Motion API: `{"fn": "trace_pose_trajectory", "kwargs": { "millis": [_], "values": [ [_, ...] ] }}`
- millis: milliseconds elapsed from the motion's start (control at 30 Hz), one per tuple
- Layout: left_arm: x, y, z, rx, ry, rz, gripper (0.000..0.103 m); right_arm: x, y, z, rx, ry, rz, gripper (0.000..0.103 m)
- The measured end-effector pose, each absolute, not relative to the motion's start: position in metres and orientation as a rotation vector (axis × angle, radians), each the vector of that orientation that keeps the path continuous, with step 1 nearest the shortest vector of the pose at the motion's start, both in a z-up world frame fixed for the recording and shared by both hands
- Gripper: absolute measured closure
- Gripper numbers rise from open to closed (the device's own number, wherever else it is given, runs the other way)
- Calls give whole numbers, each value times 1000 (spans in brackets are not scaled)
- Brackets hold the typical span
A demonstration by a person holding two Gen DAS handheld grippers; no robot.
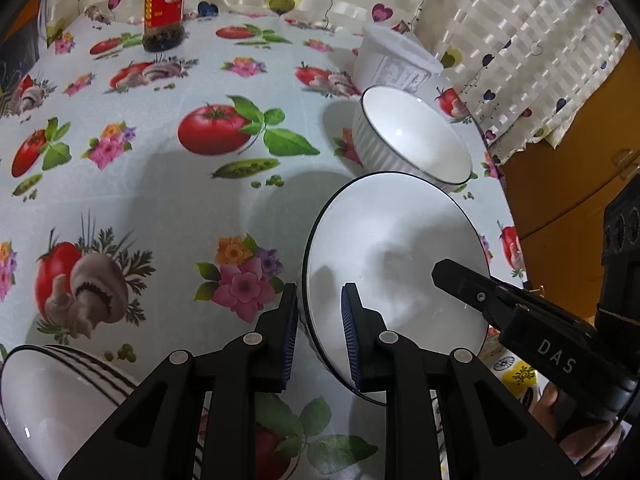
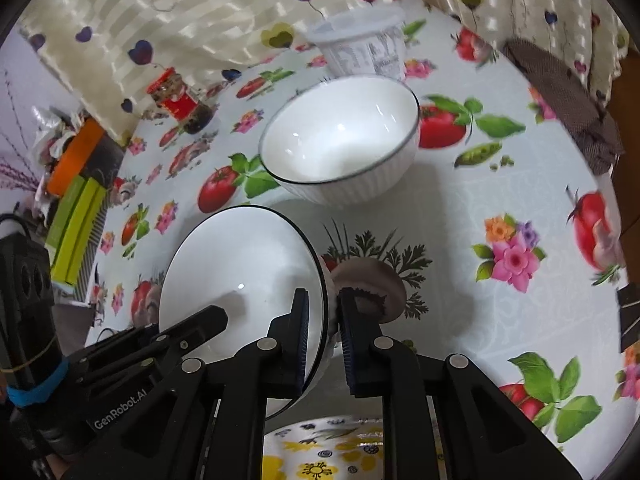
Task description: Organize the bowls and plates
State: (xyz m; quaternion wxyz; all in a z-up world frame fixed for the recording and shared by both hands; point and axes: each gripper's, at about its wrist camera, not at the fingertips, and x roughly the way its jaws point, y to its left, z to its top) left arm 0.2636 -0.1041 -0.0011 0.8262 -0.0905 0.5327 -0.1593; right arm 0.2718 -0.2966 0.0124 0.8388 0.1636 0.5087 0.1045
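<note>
White bowl (image 2: 240, 280), tilted, rim clamped by both the left gripper (image 1: 320, 332) and "GenRobot.AI" right gripper (image 2: 324, 332) fingers; ribbed bowl (image 2: 340, 140) just behind it.

The left black plastic two-finger gripper (image 1: 319, 332) has angular, triangulated link arms with open cut-outs, joined by round silver pivot pins. Its fingers carry dark blue ribbed pads (image 1: 351, 336) on their inner faces. The right black plastic two-finger gripper (image 2: 324, 334) is built the same way, with matching silver pins and blue ribbed pads (image 2: 347, 340). White lettering reading "DAS" marks the right gripper's body in the left wrist view, and "GenRobot.AI" marks the left one's in the right wrist view. A blue band (image 2: 34, 386), possibly elastic, wraps the left handle, and a small silver screw (image 1: 481, 296) sits in the right gripper's finger.
</note>
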Motion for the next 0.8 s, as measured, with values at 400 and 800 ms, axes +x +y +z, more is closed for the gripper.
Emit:
{"fn": "trace_pose_trajectory", "kwargs": {
  "millis": [400, 800],
  "values": [
    [234, -116, 37, -188, 1085, -406, 81, 233, -314, 65, 370, 1003, 228, 88],
    [193, -141, 45, -139, 1088, -467, 81, 170, -342, 64, 422, 1000, 195, 88]
  ]
}}
